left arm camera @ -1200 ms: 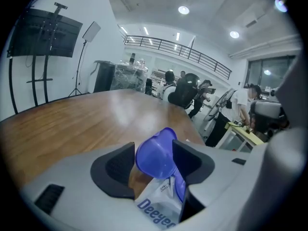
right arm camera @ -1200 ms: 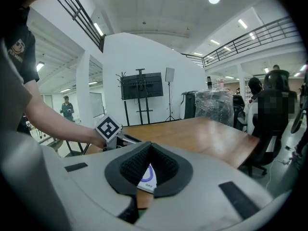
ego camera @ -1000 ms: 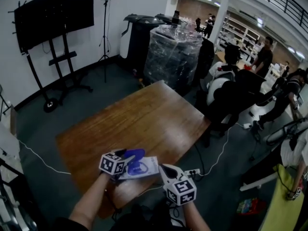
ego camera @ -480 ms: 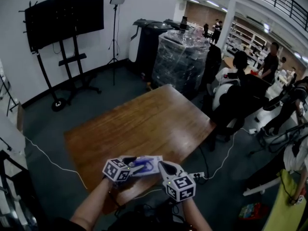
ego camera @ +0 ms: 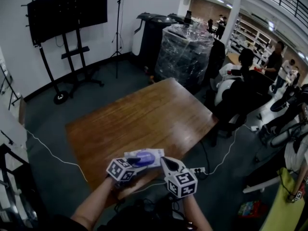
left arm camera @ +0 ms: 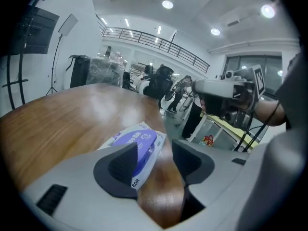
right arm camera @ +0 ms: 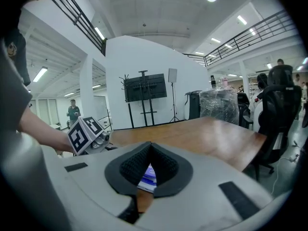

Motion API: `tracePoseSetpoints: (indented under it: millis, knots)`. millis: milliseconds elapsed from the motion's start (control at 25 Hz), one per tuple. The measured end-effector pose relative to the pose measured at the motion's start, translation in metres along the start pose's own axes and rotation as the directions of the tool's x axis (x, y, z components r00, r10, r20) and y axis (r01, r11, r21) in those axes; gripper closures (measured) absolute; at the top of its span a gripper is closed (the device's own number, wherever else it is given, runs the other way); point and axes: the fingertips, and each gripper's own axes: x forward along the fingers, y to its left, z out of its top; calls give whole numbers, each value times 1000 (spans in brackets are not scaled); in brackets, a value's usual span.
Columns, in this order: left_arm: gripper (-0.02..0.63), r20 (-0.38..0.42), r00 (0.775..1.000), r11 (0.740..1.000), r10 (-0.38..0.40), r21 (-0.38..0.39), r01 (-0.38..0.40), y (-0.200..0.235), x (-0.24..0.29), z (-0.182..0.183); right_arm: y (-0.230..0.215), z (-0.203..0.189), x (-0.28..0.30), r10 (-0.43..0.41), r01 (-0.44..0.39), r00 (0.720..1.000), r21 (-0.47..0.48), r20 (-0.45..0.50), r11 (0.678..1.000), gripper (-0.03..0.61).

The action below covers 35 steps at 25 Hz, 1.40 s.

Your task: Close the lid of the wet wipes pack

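Note:
The wet wipes pack (ego camera: pixel 143 158) is white with a purple oval lid and lies flat near the front edge of the wooden table (ego camera: pixel 144 119). Its lid (left arm camera: pixel 134 142) sits down flat on the pack. My left gripper (ego camera: pixel 136 163) is open just at the pack's near left corner; in the left gripper view its left jaw covers part of the pack (left arm camera: pixel 144 150) and nothing sits between the jaws. My right gripper (ego camera: pixel 166 163) hovers just right of the pack with its jaws shut and empty. A sliver of the pack (right arm camera: pixel 148 175) shows below the shut tips.
A TV on a wheeled stand (ego camera: pixel 67 13) stands at the back left. A plastic-wrapped pallet (ego camera: pixel 185 47) and office chairs (ego camera: pixel 236 95) crowd the far right, with people beyond. Cables and a power strip (ego camera: pixel 196 170) lie on the floor by the table's near corner.
The purple lid stood raised a second ago and now lies flat on the pack. The left gripper has come down beside the pack; the right gripper barely moved.

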Motion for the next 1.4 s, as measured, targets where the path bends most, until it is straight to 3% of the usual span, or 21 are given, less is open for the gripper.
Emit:
tracePoseSetpoints:
  millis: [240,480,640,1080,1280,1400]
  knots:
    - [414,-30,998,997,49,-50,-50,7,10,-7,-7,-4,-6,-20,20,1000,13,-5,1000,569]
    - [533,-63,989,989,137,-47,-140,19,18,-13,-13,-10,-11,-36,36,999,25,-12,999,569]
    - [584,-94,978,982,185,-22,-188,24,23,-17,-16,-12,-14,-44,44,999,30,-17,999,569]
    - [618,-208,937,959,280,110,-262,26,33,-29,-20,-14,-11,-41,42,999,34,-27,999,569]
    - [618,-180,951,967,252,67,-244,24,30,-25,-16,-11,-8,-31,32,999,32,-27,999,569]
    - [618,-123,959,966,257,65,-250,19,21,-12,-12,-7,-7,-26,26,1000,23,-10,999,569]
